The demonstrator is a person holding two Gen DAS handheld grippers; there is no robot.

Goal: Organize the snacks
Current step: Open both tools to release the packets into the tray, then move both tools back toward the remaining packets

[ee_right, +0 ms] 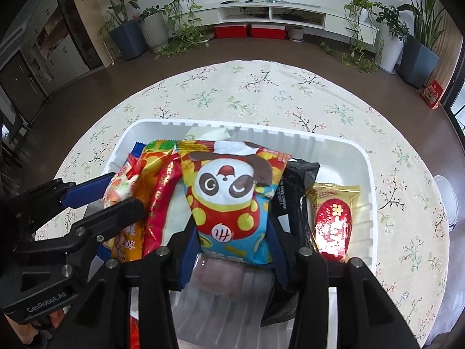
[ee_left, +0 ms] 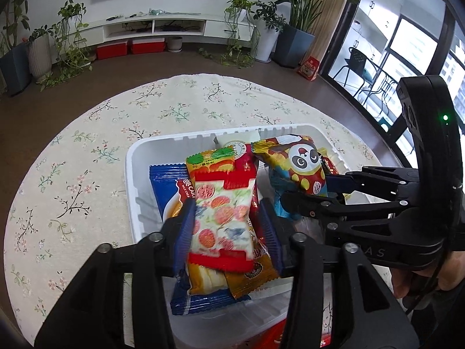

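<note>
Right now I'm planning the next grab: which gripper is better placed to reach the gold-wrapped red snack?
Probably the right gripper: the gold-wrapped red snack lies just right of it in the white bin, while the left gripper sits across the panda packet.

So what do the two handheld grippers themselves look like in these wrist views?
Both are matte black plastic linkage frames with silver pivot pins. The left gripper and right gripper each carry ribbed blue pads on the fingers. The right one's curved black body shows a small green light; the left one's body reads "GenRobot.AI". No sleeve is visible.
</note>
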